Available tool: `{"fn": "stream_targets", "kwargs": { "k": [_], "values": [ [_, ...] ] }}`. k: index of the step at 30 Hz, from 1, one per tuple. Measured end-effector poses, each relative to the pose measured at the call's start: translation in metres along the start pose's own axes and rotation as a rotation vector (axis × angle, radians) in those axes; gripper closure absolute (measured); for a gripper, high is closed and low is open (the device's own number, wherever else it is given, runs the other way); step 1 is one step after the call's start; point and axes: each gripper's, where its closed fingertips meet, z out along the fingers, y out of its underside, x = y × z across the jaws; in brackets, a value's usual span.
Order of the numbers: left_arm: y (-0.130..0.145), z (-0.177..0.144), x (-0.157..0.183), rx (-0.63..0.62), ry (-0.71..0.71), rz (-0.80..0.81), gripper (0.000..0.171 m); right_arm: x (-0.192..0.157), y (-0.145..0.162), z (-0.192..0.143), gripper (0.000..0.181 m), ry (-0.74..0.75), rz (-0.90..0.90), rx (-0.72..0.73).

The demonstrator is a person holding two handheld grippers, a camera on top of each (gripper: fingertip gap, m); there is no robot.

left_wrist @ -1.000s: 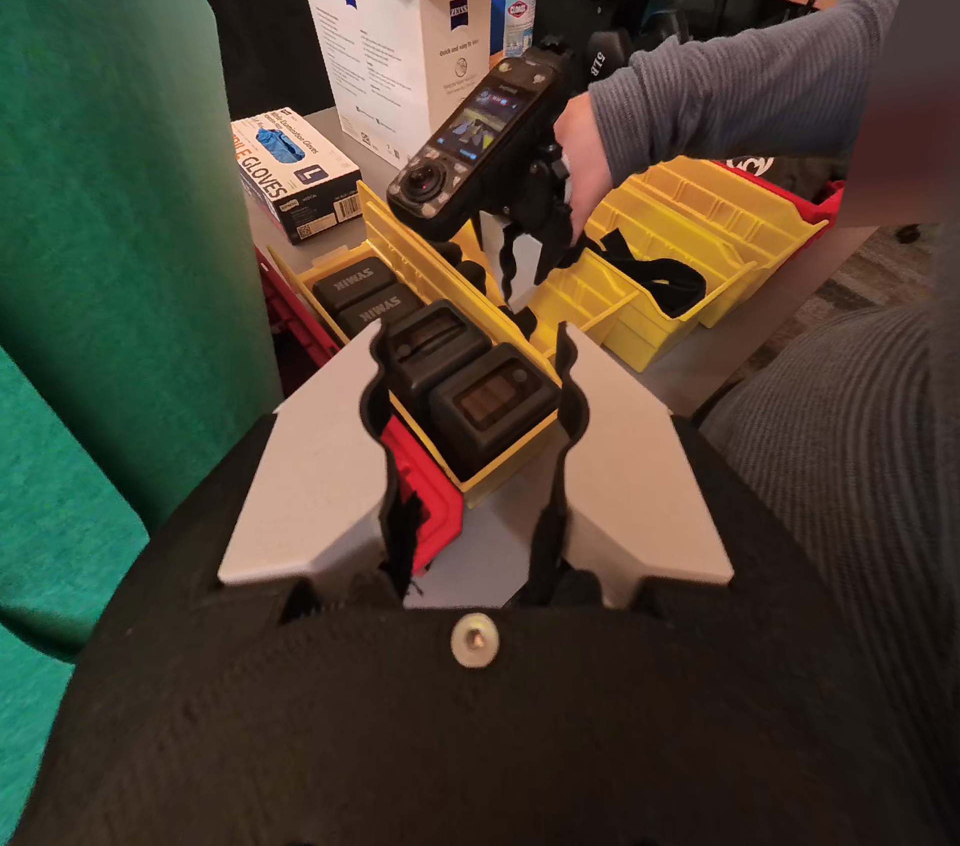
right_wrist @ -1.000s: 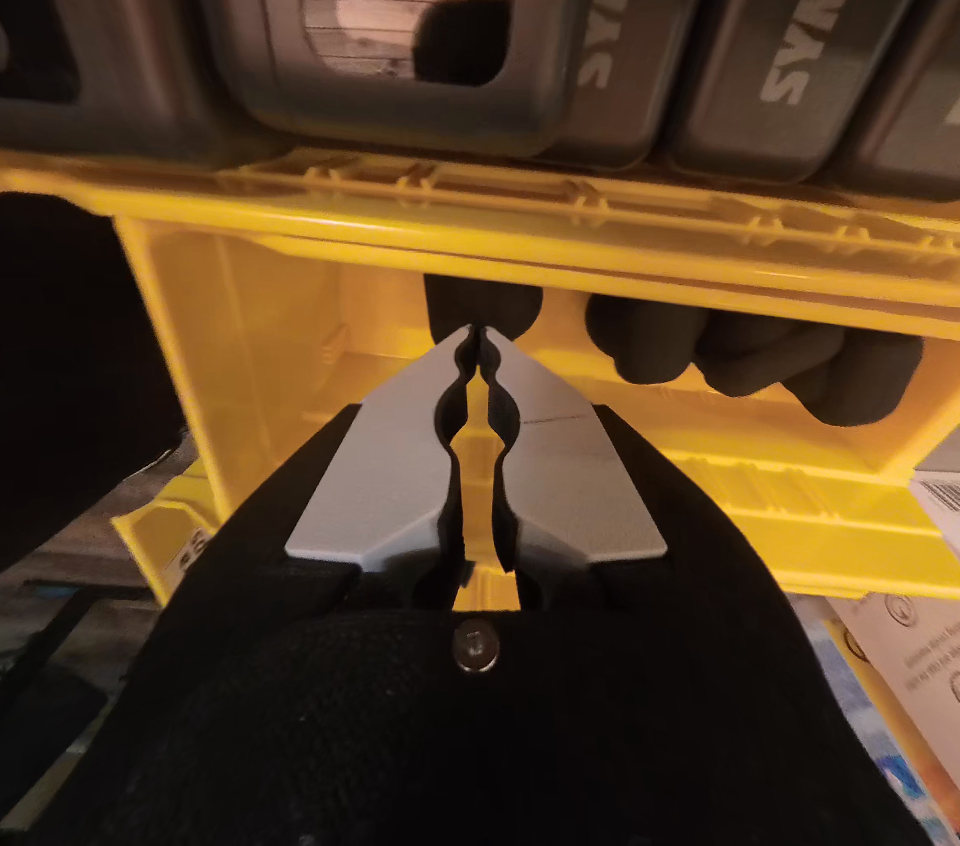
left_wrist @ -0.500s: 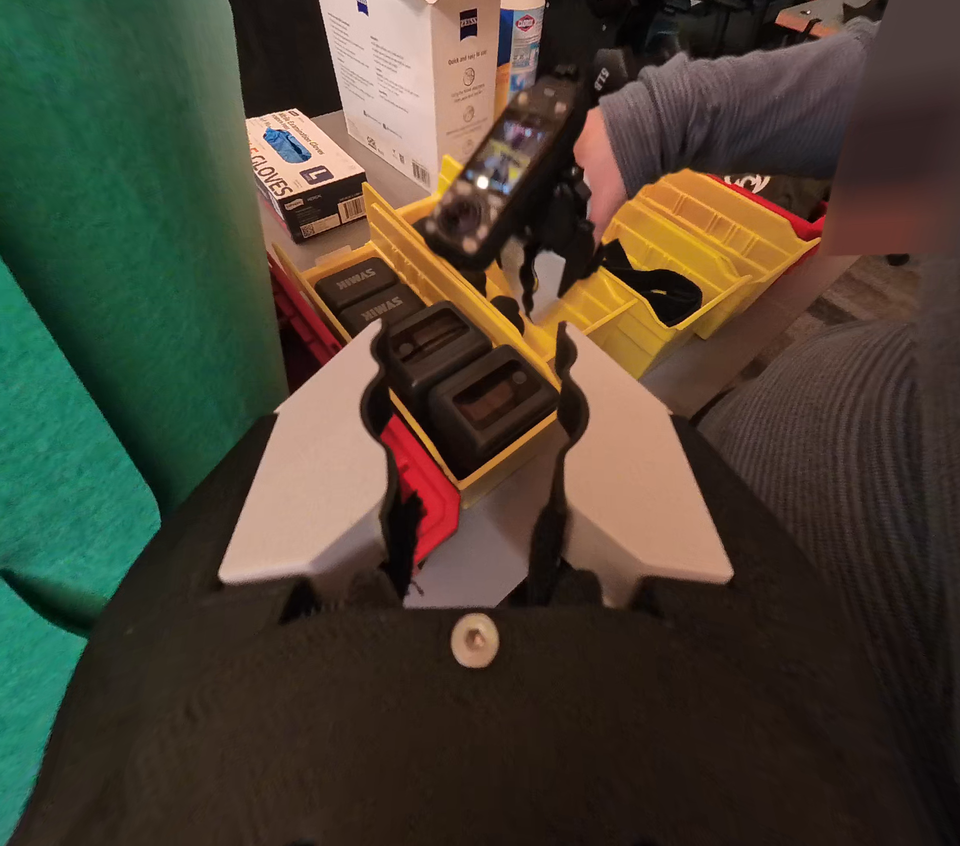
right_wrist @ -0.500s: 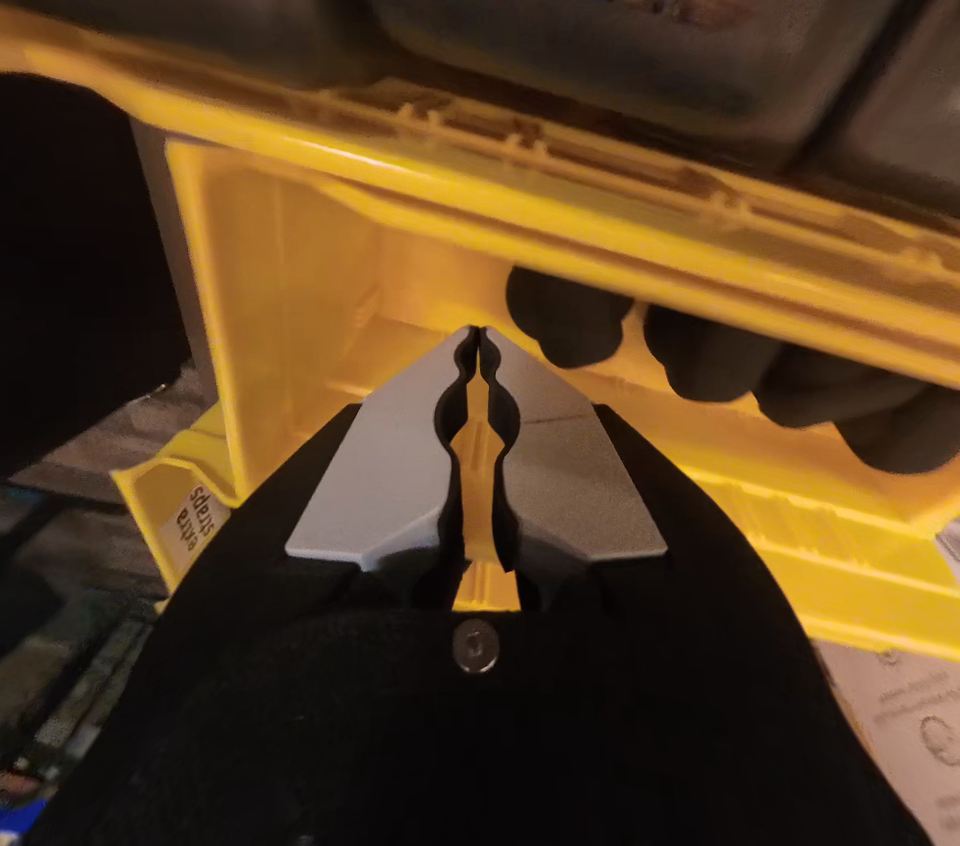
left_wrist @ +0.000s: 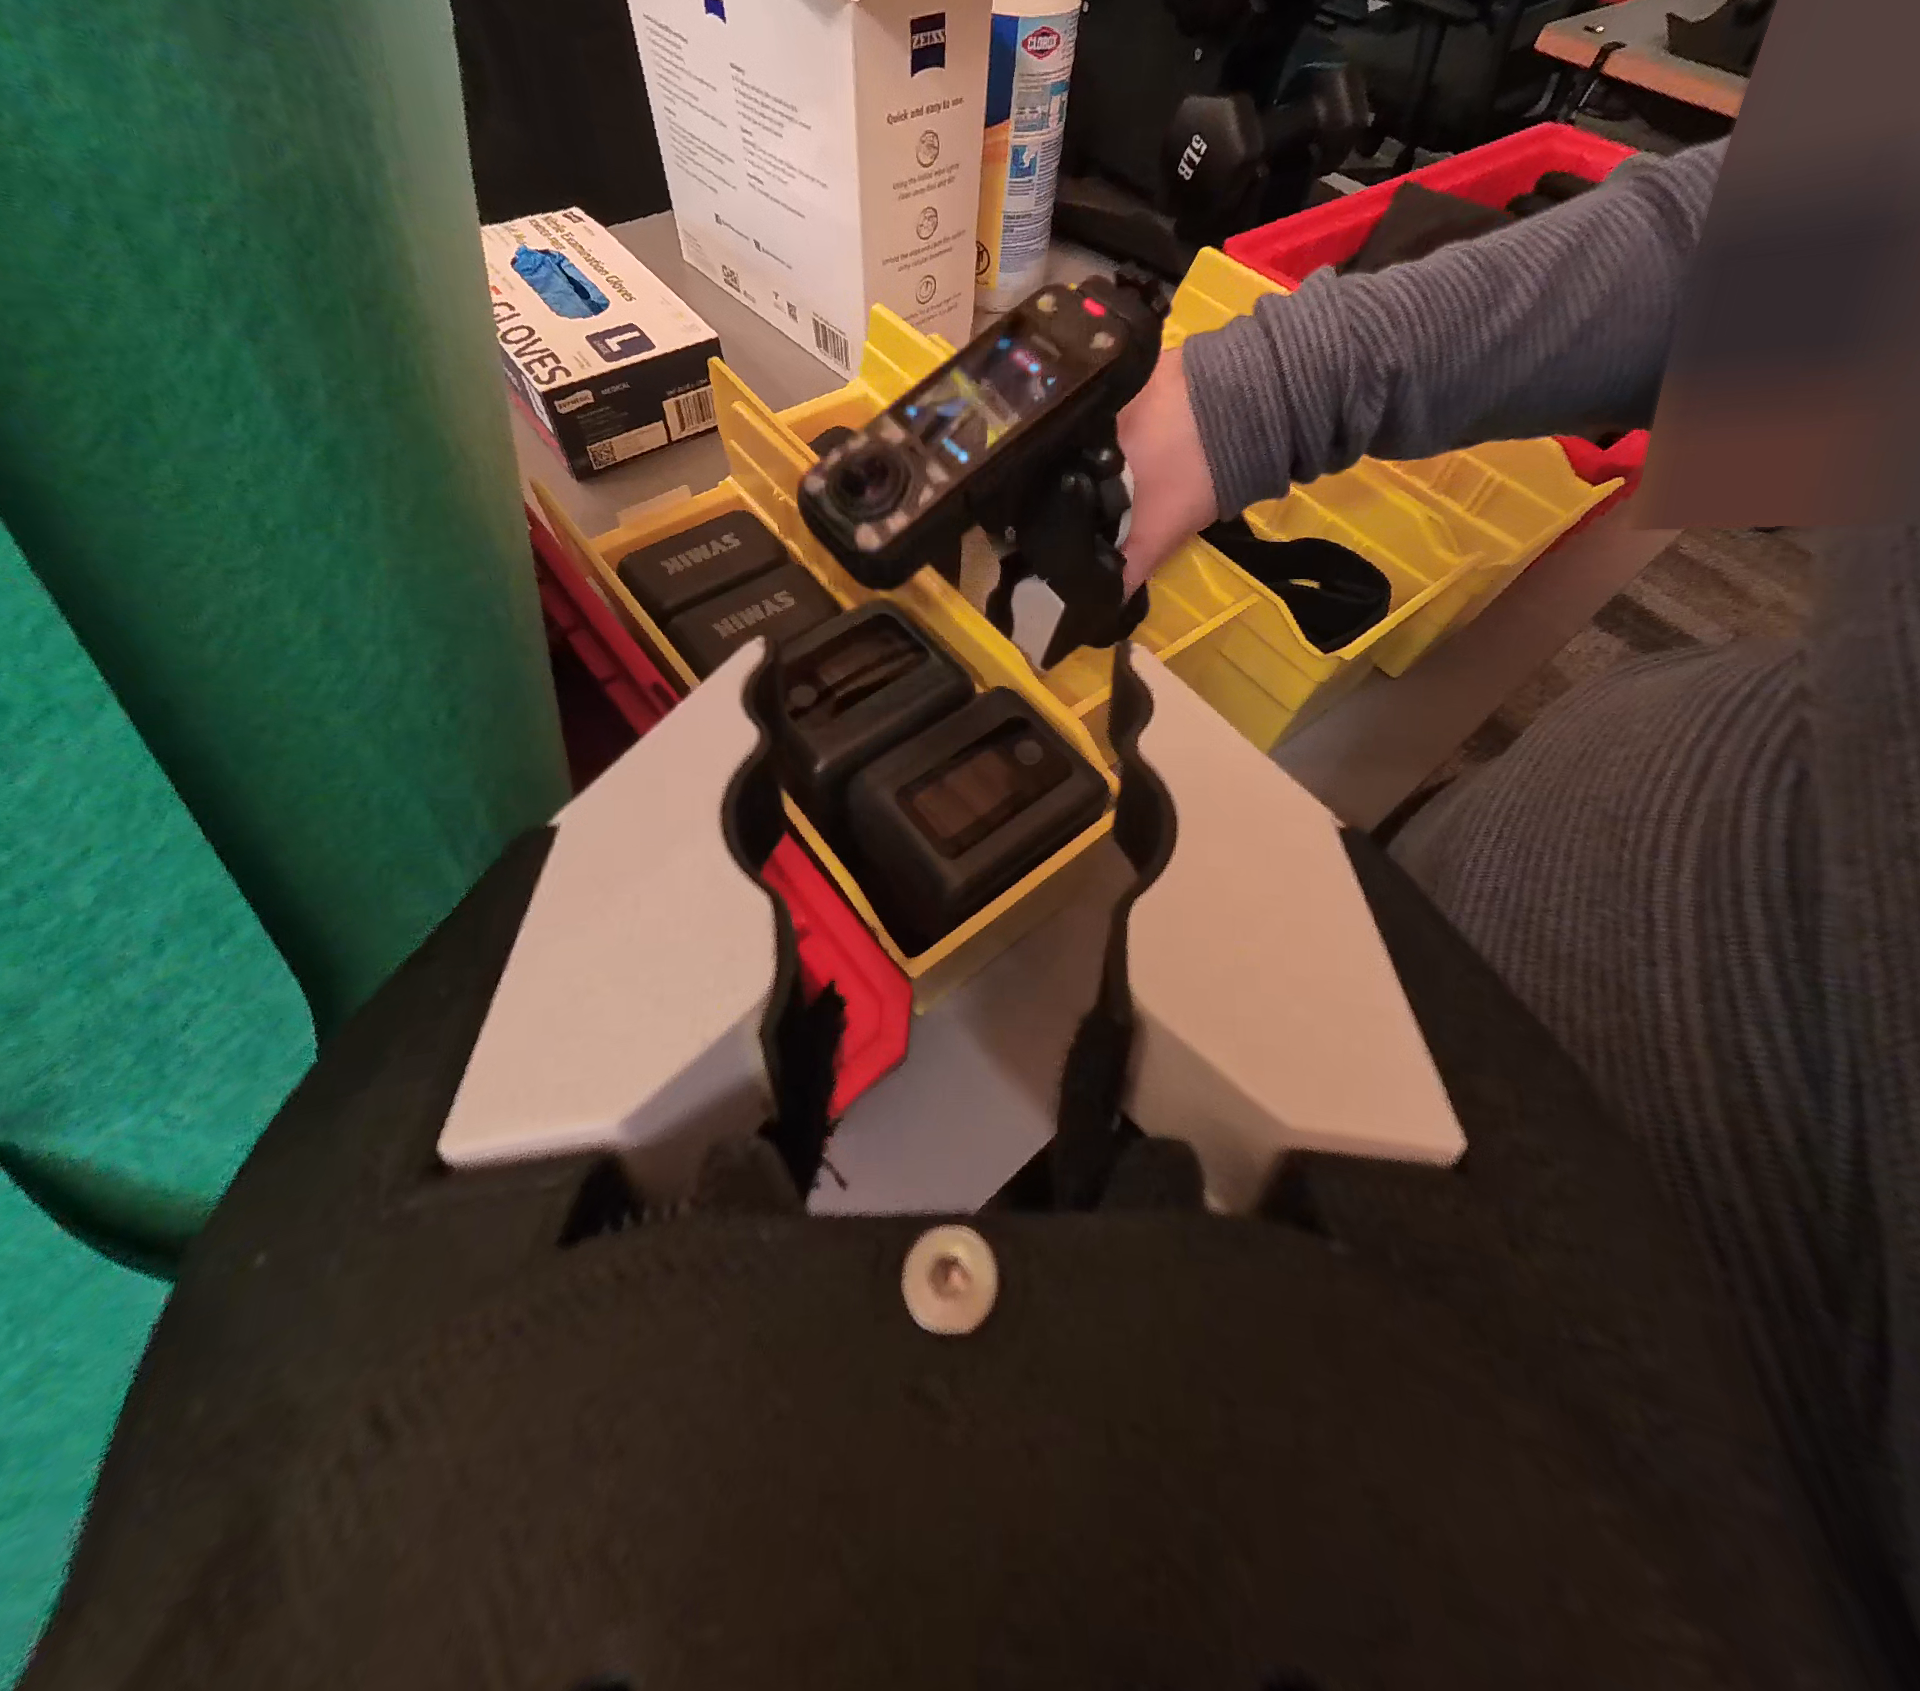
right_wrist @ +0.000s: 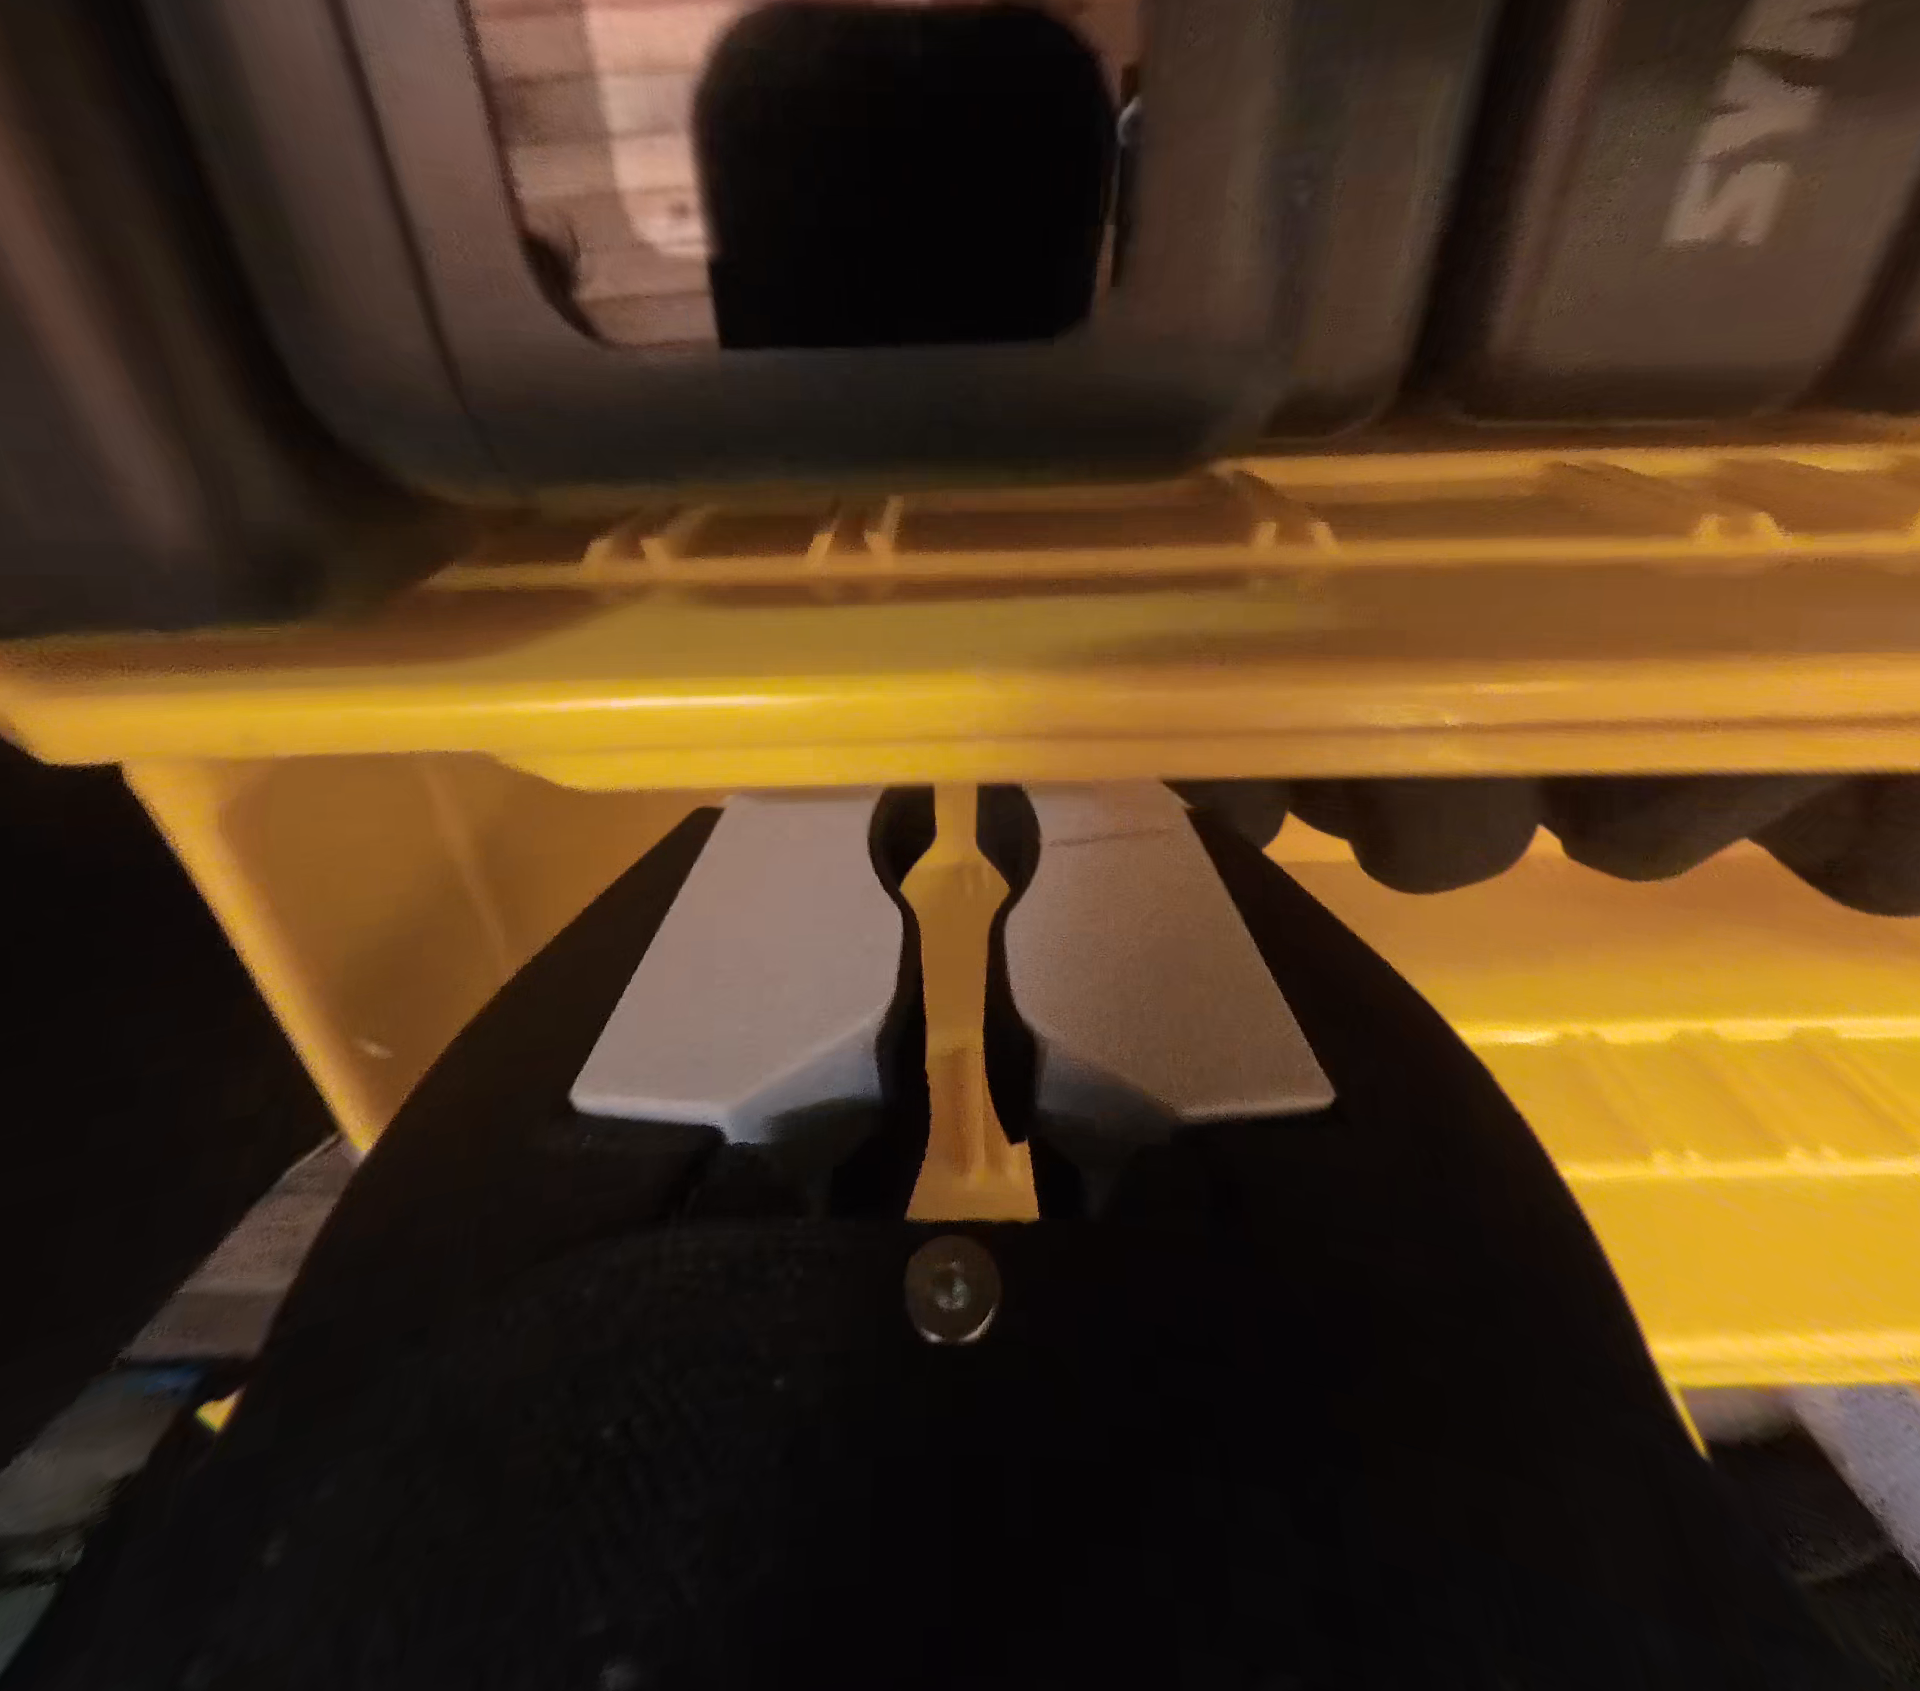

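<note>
2 yellow bins (left_wrist: 1226, 665) on grey table (left_wrist: 1455, 727).

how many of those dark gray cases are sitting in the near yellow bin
4 in the yellow bin, in one row: nearest case, next, then two lidded ones. The left gripper hangs open above; more may hide behind it.

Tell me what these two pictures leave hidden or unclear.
- Right wrist view: the right hand-held gripper has its tips hidden behind the yellow bin's rim.
- Right wrist view: the black lumps are too dark to identify.
- Left wrist view: the red bin is mostly covered by the left hand-held gripper.
</note>
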Motion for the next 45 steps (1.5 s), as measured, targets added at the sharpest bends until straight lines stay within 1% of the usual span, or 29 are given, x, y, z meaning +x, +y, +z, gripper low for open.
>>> {"fn": "stream_targets", "kwargs": {
  "k": [4, 5, 6, 7, 9, 10, 12, 14, 16, 18, 20, 23, 25, 32, 36, 39, 42, 43, 45],
  "values": [
    [-0.001, 0.001, 0.001, -0.008, 0.002, 0.010, 0.110, 0.005, 0.008, -0.022, 0.181, 0.025, -0.007, 0.011],
    [-0.001, 0.000, 0.001, -0.007, 0.001, 0.013, 0.109, 0.009, 0.012, -0.029, 0.178, 0.026, 0.004, 0.016],
    [-0.002, 0.000, 0.001, -0.004, 0.001, 0.013, 0.110, 0.012, 0.014, -0.036, 0.166, 0.016, 0.016, 0.029],
    [-0.002, 0.000, 0.001, -0.001, 0.003, 0.010, 0.110, 0.015, 0.015, -0.041, 0.149, 0.001, 0.014, 0.051],
    [-0.003, 0.001, 0.002, 0.007, 0.011, 0.003, 0.110, 0.020, 0.017, -0.043, 0.129, 0.000, -0.053, 0.079],
    [-0.003, 0.002, 0.003, 0.009, 0.018, -0.001, 0.110, 0.021, 0.015, -0.042, 0.126, 0.011, -0.109, 0.092],
    [-0.003, 0.004, 0.005, 0.007, 0.032, -0.004, 0.110, 0.025, 0.009, -0.040, 0.127, 0.039, -0.206, 0.104],
    [-0.003, 0.006, 0.006, 0.002, 0.035, 0.005, 0.110, 0.029, 0.010, -0.033, 0.127, 0.058, -0.285, 0.042],
    [-0.004, 0.006, 0.007, 0.001, 0.034, 0.014, 0.110, 0.026, 0.014, -0.026, 0.130, 0.034, -0.352, -0.024],
    [-0.005, 0.005, 0.007, 0.005, 0.031, 0.015, 0.110, 0.026, 0.016, -0.019, 0.129, 0.025, -0.392, -0.074],
    [-0.005, 0.003, 0.006, 0.009, 0.026, 0.010, 0.110, 0.031, 0.019, -0.013, 0.131, 0.049, -0.419, -0.114],
    [-0.002, 0.000, 0.005, 0.010, 0.019, -0.004, 0.110, 0.033, 0.021, -0.007, 0.133, 0.060, -0.419, -0.145],
    [-0.001, -0.002, 0.004, 0.010, 0.014, -0.011, 0.110, 0.033, 0.021, -0.007, 0.134, 0.064, -0.370, -0.148],
    [0.002, -0.005, 0.003, 0.015, 0.009, -0.024, 0.110, 0.034, 0.020, -0.007, 0.134, 0.084, -0.094, -0.115],
    [0.001, -0.005, 0.003, 0.016, 0.016, -0.023, 0.110, 0.035, 0.017, -0.010, 0.133, 0.115, -0.019, -0.058],
    [-0.002, -0.006, 0.003, 0.023, 0.019, -0.018, 0.110, 0.041, 0.021, -0.033, 0.129, 0.168, 0.001, -0.017],
    [-0.006, -0.009, 0.002, 0.038, 0.017, -0.020, 0.110, 0.057, 0.028, -0.065, 0.130, 0.195, 0.144, 0.072],
    [-0.007, -0.010, 0.002, 0.045, 0.021, -0.024, 0.110, 0.063, 0.032, -0.074, 0.132, 0.201, 0.192, 0.099],
    [-0.010, -0.010, 0.003, 0.059, 0.036, -0.035, 0.109, 0.075, 0.039, -0.085, 0.144, 0.216, 0.257, 0.133]
  ]
}}
